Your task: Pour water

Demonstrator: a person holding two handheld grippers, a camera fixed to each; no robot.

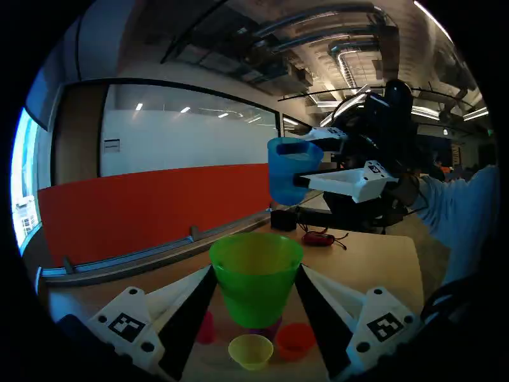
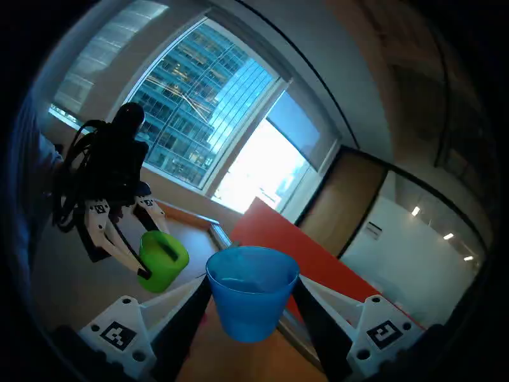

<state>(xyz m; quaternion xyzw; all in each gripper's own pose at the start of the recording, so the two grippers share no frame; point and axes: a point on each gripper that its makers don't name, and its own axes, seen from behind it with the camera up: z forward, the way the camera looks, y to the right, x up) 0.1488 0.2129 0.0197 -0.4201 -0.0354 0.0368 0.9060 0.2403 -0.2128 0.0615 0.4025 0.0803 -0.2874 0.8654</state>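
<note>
My left gripper [image 1: 257,286] is shut on a green cup [image 1: 256,275], held upright above the wooden table [image 1: 369,254]. Farther off and higher, my right gripper [image 1: 304,164] holds a blue cup [image 1: 287,169], tipped sideways in this view. In the right gripper view my right gripper [image 2: 252,299] is shut on the blue cup [image 2: 252,291], and water shows inside it. The left gripper [image 2: 147,245] appears beyond at the left with the green cup [image 2: 163,260] between its fingers, lower than the blue one. The two cups are apart.
On the table under the green cup stand a small yellow cup [image 1: 251,351], an orange cup [image 1: 294,340] and a pink cup [image 1: 205,327]. A dark box [image 1: 283,219] and a red object with a cord [image 1: 318,239] lie farther back. A person's sleeve [image 1: 461,207] is at right.
</note>
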